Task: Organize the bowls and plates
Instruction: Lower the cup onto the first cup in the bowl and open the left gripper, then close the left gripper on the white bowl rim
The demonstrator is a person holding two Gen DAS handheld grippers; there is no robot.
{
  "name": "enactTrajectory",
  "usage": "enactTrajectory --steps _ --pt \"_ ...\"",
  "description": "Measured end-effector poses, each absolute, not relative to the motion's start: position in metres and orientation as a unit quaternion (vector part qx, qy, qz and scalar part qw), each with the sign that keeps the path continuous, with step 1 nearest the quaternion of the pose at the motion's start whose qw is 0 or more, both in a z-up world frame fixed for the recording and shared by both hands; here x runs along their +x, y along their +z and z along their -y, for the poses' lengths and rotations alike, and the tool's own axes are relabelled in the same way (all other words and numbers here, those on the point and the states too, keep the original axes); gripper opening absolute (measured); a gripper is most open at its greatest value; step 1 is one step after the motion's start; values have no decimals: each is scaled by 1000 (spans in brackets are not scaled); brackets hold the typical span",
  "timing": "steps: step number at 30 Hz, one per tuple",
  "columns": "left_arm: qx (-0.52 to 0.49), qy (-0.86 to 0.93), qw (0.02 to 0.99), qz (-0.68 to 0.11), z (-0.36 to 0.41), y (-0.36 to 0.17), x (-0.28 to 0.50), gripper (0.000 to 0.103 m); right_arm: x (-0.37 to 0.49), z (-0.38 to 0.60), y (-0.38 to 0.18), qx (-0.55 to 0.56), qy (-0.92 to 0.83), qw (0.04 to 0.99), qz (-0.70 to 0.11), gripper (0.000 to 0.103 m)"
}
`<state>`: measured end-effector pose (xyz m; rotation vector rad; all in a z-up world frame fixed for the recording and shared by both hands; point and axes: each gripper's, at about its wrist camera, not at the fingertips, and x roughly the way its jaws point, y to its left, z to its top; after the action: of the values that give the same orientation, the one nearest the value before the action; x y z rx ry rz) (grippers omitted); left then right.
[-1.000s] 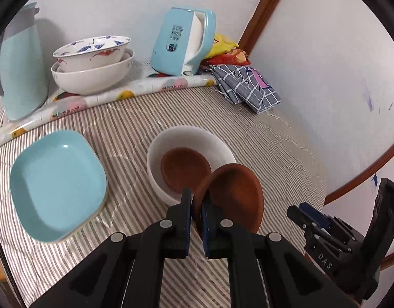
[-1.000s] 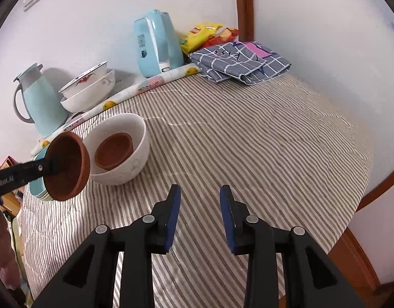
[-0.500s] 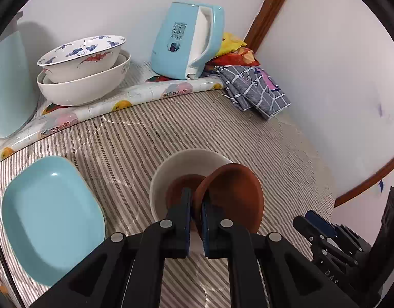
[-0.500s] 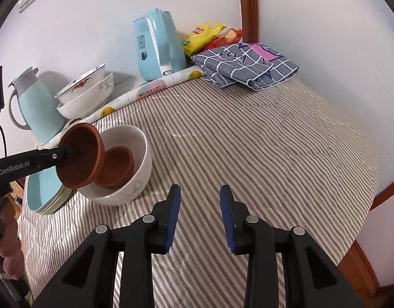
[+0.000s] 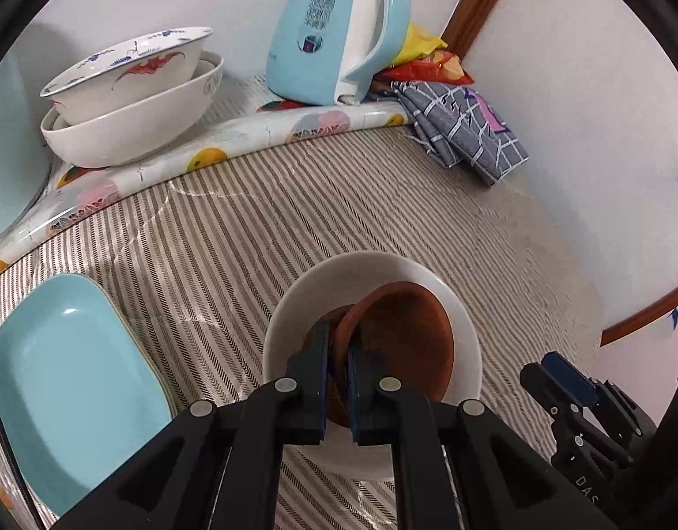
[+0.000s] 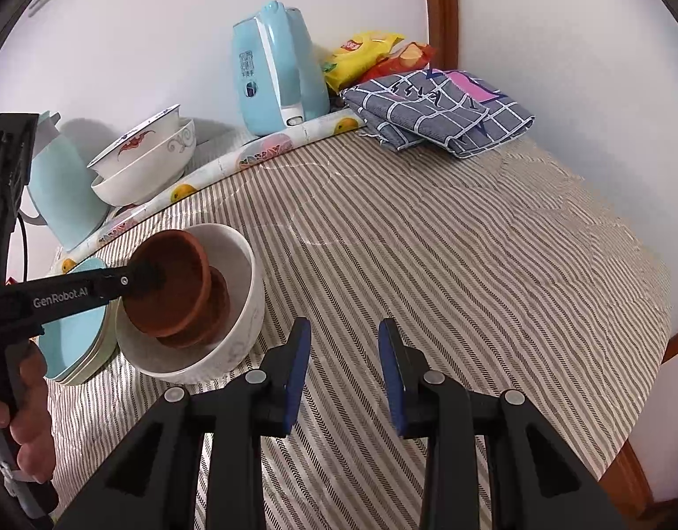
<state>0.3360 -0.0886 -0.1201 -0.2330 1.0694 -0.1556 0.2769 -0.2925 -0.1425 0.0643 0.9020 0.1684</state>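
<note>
My left gripper (image 5: 337, 344) is shut on the rim of a brown clay bowl (image 5: 405, 340). The bowl is tilted and sits partly inside a white bowl (image 5: 361, 265) on the striped tablecloth. It leans over a second brown bowl (image 6: 215, 304) that lies in the white bowl's bottom. In the right wrist view the held brown bowl (image 6: 171, 282) stands steeply on edge in the white bowl (image 6: 246, 291). My right gripper (image 6: 344, 344) hangs open over bare cloth to the right of the white bowl, with nothing between its fingers.
A stack of light blue square plates (image 5: 74, 375) lies left of the white bowl. Two nested white bowls (image 5: 131, 101), a blue kettle (image 5: 334, 31), a blue jug (image 5: 8, 145), snack bags (image 5: 427, 57) and a folded checked cloth (image 5: 467, 132) line the wall.
My left gripper has carried the brown bowl forward and down, from beside the white bowl into it, over the other brown bowl. My right gripper has drifted a little and stayed open.
</note>
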Motion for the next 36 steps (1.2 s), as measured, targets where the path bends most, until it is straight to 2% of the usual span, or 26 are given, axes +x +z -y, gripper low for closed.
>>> enactTrajectory --steps 11,36 --pt "-109 -64 844 -521 86 -131 339 8 279 292 -148 31 81 894 -440 32" --pt "-114 -80 841 -523 79 -118 328 12 273 281 -138 17 82 895 -438 33"
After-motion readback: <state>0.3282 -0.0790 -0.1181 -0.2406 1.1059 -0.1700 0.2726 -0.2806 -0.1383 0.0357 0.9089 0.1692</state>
